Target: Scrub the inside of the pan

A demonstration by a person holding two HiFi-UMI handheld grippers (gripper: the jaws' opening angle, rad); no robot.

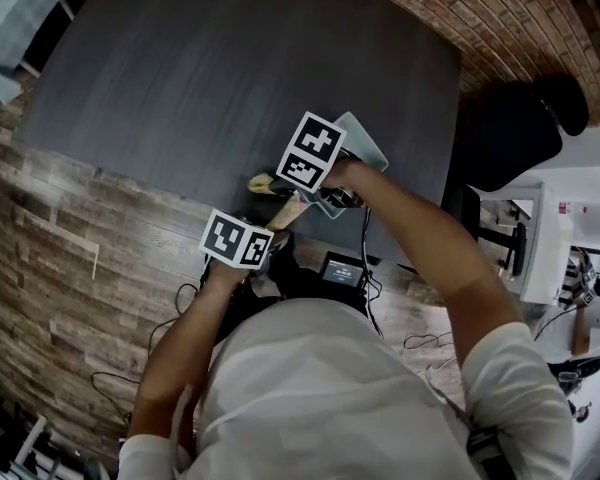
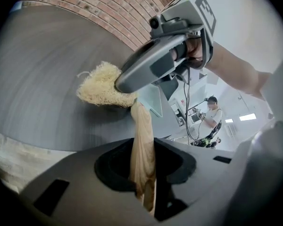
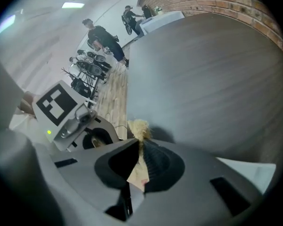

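We clamp brush handle [image 2: 141,124] in left claw [image 2: 144,166]; right claw [image 3: 139,154] pinches same handle just under bristle head [image 2: 101,86], above counter [image 1: 230,68] near edge. No pan in view. Risk: opposed pulls twist brush loose.

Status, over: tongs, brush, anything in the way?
Left tongs shut on brush, low on its handle. Right tongs shut on it near the fibre head. No pan in any view; only dark table below.
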